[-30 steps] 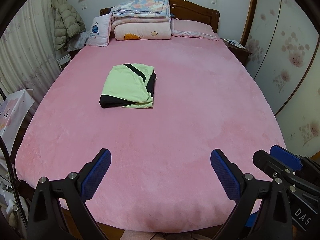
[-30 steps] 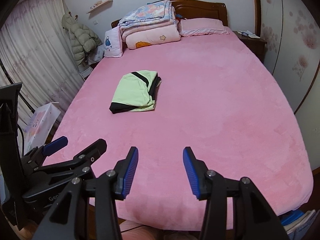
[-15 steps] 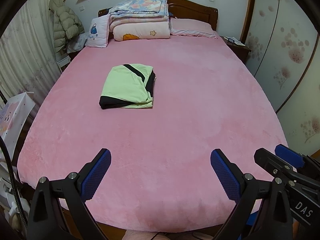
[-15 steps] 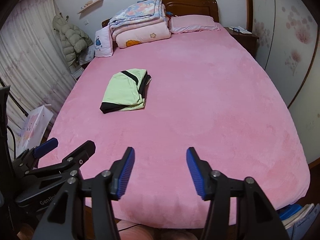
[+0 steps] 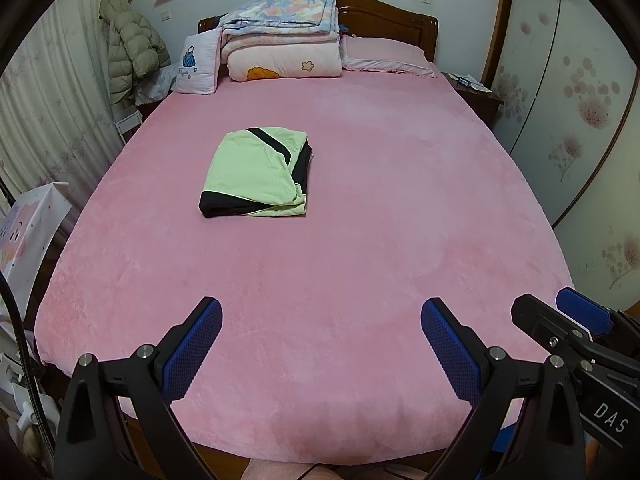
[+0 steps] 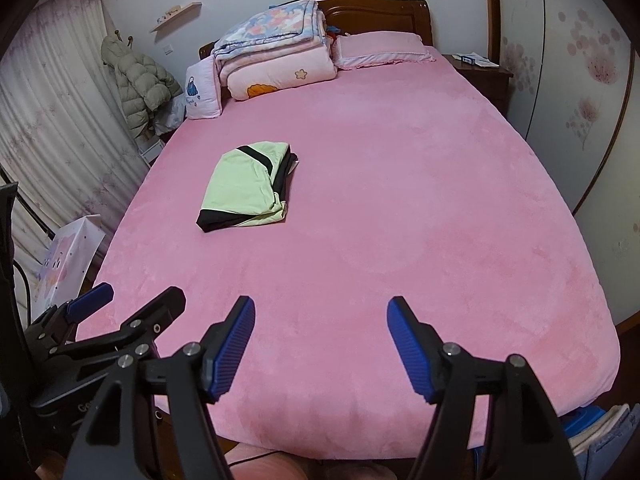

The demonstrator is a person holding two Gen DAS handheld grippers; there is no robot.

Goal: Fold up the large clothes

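Observation:
A folded light-green garment with black bands point(image 5: 258, 172) point(image 6: 246, 186) lies flat on the pink bed point(image 5: 360, 220) point(image 6: 380, 220), left of the middle. Both grippers hover over the foot of the bed, well short of the garment. My left gripper point(image 5: 320, 332) stands wide open with nothing between its blue pads. The jaws of my right gripper point(image 6: 320, 328) are opening, and only bare pink cover shows between them. The right gripper also shows at the right edge of the left wrist view point(image 5: 576, 324), and the left gripper at the lower left of the right wrist view point(image 6: 128, 312).
Folded quilts point(image 5: 280, 36) and pillows point(image 5: 384, 56) are stacked at the wooden headboard point(image 5: 388, 16). A puffy coat point(image 5: 132, 52) hangs by the curtain on the left. A nightstand point(image 5: 476, 96) and wardrobe doors point(image 5: 580, 100) stand on the right, a paper bag point(image 5: 28, 232) on the floor at left.
The right gripper's jaws have spread wider, and its view has shifted a little. The left gripper and the garment have not moved.

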